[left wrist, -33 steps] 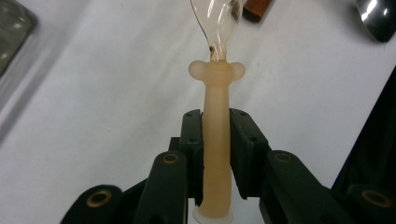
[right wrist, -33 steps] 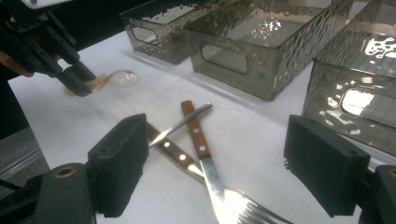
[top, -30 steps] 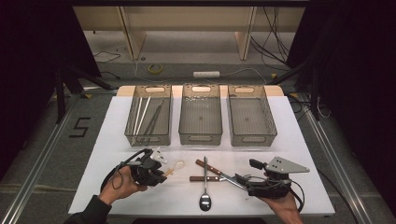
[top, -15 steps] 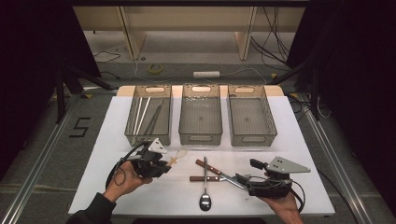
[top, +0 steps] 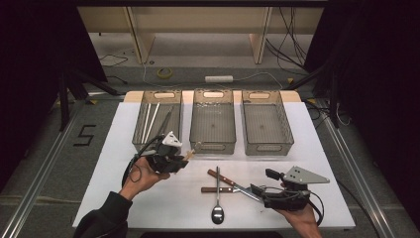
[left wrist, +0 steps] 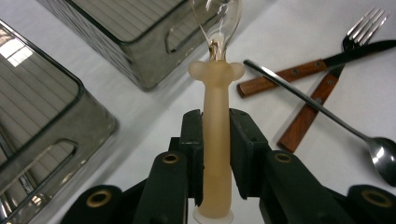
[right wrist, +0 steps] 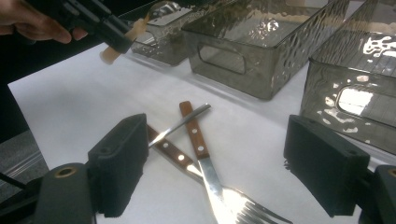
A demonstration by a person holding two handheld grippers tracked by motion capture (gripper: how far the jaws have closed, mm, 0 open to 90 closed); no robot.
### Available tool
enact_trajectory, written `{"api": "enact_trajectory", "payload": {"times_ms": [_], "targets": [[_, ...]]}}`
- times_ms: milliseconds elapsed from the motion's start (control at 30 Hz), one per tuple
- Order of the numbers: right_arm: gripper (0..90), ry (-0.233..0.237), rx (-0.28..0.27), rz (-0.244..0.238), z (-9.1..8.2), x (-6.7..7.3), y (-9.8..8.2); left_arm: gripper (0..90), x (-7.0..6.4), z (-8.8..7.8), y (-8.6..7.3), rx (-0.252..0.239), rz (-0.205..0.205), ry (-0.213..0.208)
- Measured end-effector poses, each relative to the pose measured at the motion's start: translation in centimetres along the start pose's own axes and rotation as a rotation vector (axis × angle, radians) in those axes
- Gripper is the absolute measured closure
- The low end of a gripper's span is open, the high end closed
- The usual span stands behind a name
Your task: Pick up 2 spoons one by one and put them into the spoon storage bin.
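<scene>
My left gripper (top: 184,158) is shut on the frosted cream handle of a clear-headed utensil (top: 194,149), held off the white table just in front of the left tray (top: 138,130) and middle tray (top: 214,147). The left gripper view has both black jaws pressed on that handle (left wrist: 215,107), the clear head pointing at the trays. My right gripper (top: 256,190) rests low at the front right, open, with nothing clamped. Between and beyond its jaws (right wrist: 224,172) lie a wood-handled knife (right wrist: 195,133), a wood-handled fork (right wrist: 170,151) and a steel spoon (top: 217,204).
Three clear grey trays stand in a row at the back; the left one holds several long thin utensils (top: 152,116), while the middle and right tray (top: 265,145) look bare. The knife (top: 224,179), fork (top: 218,189) and spoon cross at the front centre of the white table (top: 317,148).
My left gripper has lifted and moved away from the front edge toward the trays, carrying the cream-handled utensil. The right gripper and the cutlery on the table have stayed put.
</scene>
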State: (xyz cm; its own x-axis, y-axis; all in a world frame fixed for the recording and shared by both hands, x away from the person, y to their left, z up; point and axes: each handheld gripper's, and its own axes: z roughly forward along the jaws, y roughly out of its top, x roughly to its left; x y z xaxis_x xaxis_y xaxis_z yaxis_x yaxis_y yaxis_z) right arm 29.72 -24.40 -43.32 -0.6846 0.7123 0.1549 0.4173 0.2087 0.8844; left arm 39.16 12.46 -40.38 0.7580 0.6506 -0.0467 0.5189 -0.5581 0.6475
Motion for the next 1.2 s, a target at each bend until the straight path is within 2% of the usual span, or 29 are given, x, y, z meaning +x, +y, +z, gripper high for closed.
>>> {"api": "enact_trajectory", "payload": {"times_ms": [233, 700, 833, 1033, 1200], "targets": [[23.0, -0.001, 0.004, 0.001, 0.1, 0.0, 0.0, 76.0, 1.1, 0.2, 1.4, -0.051, -0.032, 0.006], [23.0, -0.003, 0.004, 0.003, 0.1, -0.1, -0.1, 76.1, 2.9, 1.9, 4.0, -0.091, -0.051, 0.044], [23.0, -0.001, 0.008, 0.001, 0.1, -0.1, -0.1, 76.0, 3.5, 2.2, 4.6, -0.111, -0.076, 0.045], [23.0, -0.003, 0.008, 0.004, 0.1, -0.1, -0.1, 76.0, 4.0, 2.3, 5.6, -0.141, -0.103, 0.041], [23.0, -0.001, 0.009, 0.001, 0.1, -0.1, -0.1, 76.0, 4.1, 2.9, 6.9, -0.152, -0.106, 0.046]]}}
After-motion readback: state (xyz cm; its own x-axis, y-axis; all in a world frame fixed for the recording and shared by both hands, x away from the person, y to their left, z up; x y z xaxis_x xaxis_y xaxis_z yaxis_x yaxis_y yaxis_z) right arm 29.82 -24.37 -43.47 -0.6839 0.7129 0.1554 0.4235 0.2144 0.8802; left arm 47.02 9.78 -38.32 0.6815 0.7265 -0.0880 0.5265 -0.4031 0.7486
